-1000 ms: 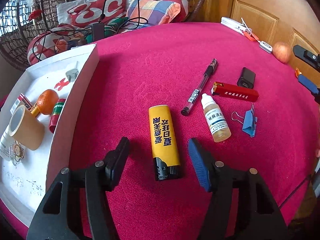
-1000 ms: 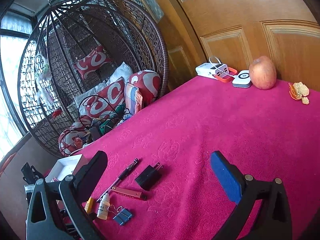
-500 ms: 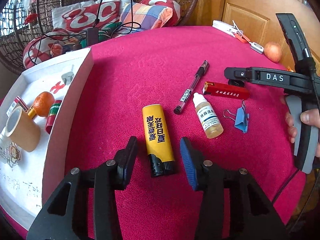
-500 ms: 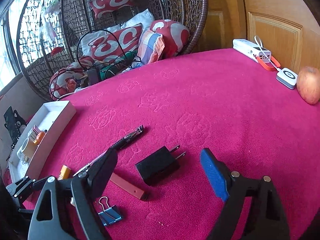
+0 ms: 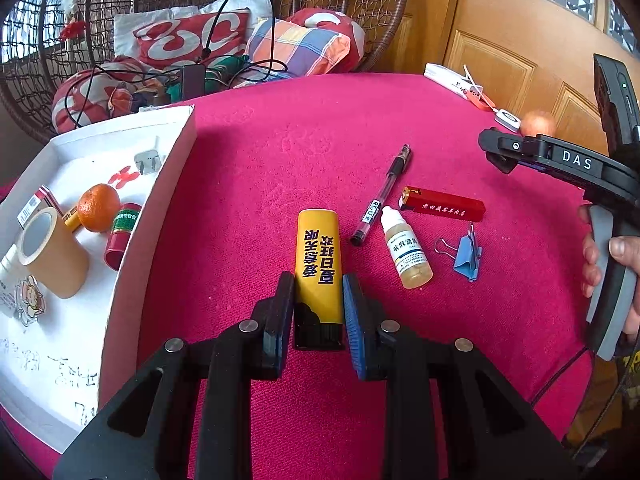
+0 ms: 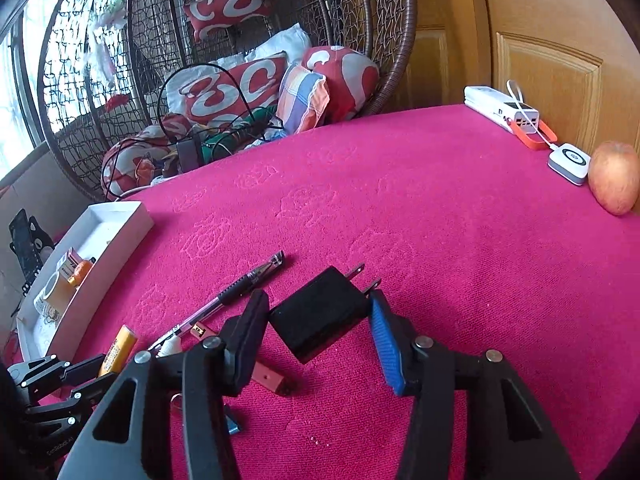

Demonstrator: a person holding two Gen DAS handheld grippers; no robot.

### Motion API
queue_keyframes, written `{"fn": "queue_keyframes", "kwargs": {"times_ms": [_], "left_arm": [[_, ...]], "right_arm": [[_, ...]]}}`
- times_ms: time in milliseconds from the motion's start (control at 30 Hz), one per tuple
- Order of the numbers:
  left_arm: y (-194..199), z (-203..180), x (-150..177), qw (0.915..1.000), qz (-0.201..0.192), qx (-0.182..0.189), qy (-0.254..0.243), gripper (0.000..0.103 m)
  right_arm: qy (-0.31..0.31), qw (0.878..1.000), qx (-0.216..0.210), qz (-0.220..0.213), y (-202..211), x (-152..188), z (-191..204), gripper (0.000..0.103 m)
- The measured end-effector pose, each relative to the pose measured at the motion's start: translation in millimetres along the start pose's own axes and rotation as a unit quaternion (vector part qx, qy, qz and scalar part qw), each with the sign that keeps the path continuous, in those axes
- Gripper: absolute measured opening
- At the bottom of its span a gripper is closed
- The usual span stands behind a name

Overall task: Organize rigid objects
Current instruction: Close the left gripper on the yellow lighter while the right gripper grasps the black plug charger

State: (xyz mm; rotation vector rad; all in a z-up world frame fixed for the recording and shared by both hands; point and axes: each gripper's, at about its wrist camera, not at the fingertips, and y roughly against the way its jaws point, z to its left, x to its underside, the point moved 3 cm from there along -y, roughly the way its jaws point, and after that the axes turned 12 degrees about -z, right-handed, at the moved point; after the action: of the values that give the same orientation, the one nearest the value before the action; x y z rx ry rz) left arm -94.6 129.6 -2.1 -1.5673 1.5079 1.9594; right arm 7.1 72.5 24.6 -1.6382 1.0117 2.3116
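My left gripper (image 5: 318,304) is shut on the yellow lighter (image 5: 318,256), which lies on the pink tablecloth; the jaws pinch its black end. My right gripper (image 6: 318,316) is closed around the black plug adapter (image 6: 320,314), both pads touching its sides, prongs pointing away. Beside the lighter lie a pen (image 5: 380,196), a dropper bottle (image 5: 408,252), a red box (image 5: 444,204) and a blue binder clip (image 5: 466,254). The white tray (image 5: 132,280) stands at the left.
The tray holds a tape roll (image 5: 52,252), an orange (image 5: 98,207), a red can (image 5: 122,230) and a white plug (image 5: 148,160). An apple (image 6: 616,176), a power bank (image 6: 502,110) and a white puck (image 6: 568,162) sit at the far table edge. A wicker chair with cushions stands behind.
Both grippers moved forward and closed: the left onto the yellow lighter, the right around the black plug adapter. The objects have not left the cloth.
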Motion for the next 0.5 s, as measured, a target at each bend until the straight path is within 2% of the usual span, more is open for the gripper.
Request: {"fn": "queue_keyframes", "kwargs": {"times_ms": [100, 500], "left_arm": [[10.5, -2.9, -6.7, 0.9998, -0.018, 0.0, -0.005, 0.024], [50.1, 9.7, -26.1, 0.9972, -0.075, -0.006, 0.001, 0.024]], "right_arm": [[-0.011, 1.0, -0.016, -0.019, 16.4, -8.3, 3.9, 0.051], [-0.016, 0.998, -0.059, -0.031, 31.7, -19.5, 30.1, 0.051]]}}
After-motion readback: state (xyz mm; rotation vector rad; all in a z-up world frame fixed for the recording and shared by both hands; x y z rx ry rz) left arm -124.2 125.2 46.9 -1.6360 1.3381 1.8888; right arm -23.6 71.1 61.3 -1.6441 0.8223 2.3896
